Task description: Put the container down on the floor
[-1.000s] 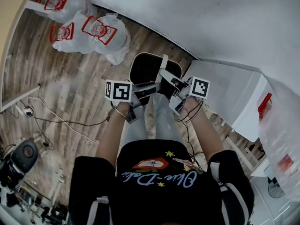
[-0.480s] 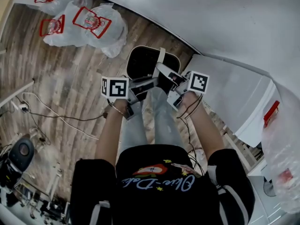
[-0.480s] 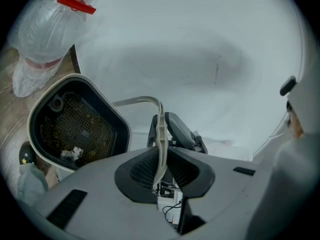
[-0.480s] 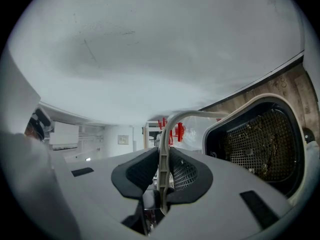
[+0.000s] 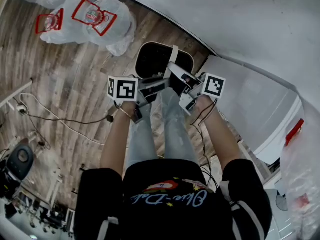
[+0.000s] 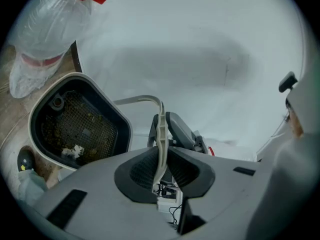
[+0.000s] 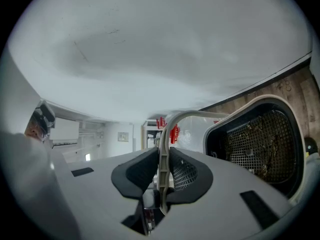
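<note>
**Item: container carried by its bail handle, not yet grounded**

Head view: I held the container point(image 5: 156, 64) above the floor point(image 5: 65, 84), just out from the wall point(image 5: 225, 24). Left gripper point(image 5: 161, 85) and right gripper point(image 5: 176, 75) met at its handle point(image 5: 173, 59).

Left gripper view: both pads were clamped on the thin handle point(image 6: 160, 129), jaws nearly together. The container point(image 6: 35, 134) hung wall-side; its mesh floor carried dark specks and pale scraps point(image 6: 75, 151).

Right gripper view: same narrow clamp on the handle point(image 7: 163, 149).

Handling note: I judged it best to lower both grippers evenly and release only once the container was seated.
</note>
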Available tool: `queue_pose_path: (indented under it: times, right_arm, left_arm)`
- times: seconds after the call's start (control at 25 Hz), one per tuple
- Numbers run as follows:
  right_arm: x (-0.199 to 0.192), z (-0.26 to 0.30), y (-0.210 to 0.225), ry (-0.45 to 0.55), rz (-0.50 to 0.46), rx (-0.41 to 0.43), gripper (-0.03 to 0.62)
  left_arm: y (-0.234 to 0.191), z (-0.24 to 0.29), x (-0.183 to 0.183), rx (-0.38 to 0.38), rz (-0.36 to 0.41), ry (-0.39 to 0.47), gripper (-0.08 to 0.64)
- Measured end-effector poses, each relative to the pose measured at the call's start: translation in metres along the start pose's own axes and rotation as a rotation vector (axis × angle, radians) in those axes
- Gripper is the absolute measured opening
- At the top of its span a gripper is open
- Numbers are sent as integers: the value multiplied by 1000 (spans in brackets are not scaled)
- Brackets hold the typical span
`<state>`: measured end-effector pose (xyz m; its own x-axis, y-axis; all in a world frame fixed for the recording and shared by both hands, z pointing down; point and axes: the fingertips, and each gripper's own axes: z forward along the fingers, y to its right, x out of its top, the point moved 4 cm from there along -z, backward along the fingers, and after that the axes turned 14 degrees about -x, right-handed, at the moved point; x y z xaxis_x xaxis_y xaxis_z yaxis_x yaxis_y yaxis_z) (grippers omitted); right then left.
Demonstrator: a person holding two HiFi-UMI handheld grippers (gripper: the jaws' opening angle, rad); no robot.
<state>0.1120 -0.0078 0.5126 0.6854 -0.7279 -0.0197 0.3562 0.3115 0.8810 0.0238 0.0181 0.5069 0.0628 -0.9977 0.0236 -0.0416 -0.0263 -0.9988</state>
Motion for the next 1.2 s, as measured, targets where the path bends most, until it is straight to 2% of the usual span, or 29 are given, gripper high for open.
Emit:
queue_pose_path:
  times: [0.4, 0.96, 1.2]
  right_arm:
    - [9, 26, 33, -31, -34, -5, 60]
    - [20, 59, 69, -48, -55, -20, 60]
    - [27, 69, 82, -67, -88, -51, 61]
  left_arm:
    - [-41, 0, 10, 12, -1, 29, 57]
    - [-90, -3, 27, 22, 26, 13, 57]
    - [-110, 0, 32, 13, 2, 39, 61]
